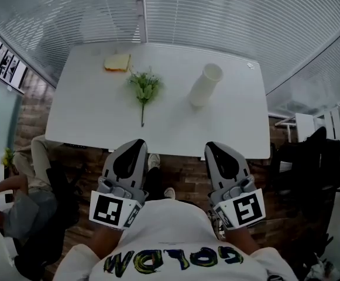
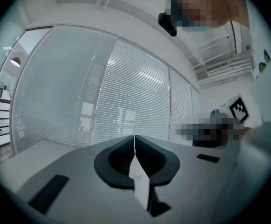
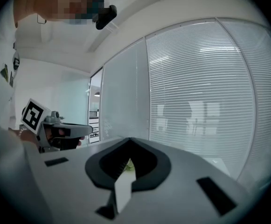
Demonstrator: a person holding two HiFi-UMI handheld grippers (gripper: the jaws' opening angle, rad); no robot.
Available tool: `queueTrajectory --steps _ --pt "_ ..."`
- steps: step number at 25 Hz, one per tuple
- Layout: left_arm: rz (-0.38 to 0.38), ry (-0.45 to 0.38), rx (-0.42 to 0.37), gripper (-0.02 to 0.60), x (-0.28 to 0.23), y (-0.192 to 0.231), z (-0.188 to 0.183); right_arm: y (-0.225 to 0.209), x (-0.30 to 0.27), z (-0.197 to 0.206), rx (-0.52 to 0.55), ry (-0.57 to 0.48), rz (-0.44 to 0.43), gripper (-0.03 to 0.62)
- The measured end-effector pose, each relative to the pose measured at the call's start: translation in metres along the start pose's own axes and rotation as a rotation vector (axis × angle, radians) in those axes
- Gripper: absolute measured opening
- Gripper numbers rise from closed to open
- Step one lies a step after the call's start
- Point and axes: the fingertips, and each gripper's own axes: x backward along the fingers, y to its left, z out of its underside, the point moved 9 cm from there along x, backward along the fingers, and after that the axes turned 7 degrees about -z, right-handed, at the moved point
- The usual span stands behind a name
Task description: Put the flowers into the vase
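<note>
On the bench (image 1: 93, 119), flowers (image 1: 144, 88) lie flat by the vase (image 1: 205, 85) — untouched. Left claw (image 1: 138, 141) & right claw (image 1: 212, 146) hover off its edge, pressed together, empty — prob. start pose.

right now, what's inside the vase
Nothing shows in the mouth of the vase; deeper down, its own wall hides the inside. The flowers lie on the table, apart from it.
</note>
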Motion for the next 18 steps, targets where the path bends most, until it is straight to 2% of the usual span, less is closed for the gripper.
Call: queueTrajectory --steps 18 --pt "0.065 0.044 0.012 0.017 -0.133 0.123 -0.022 -0.052 -0.162 -0.027 -0.016 0.030 0.037 0.009"
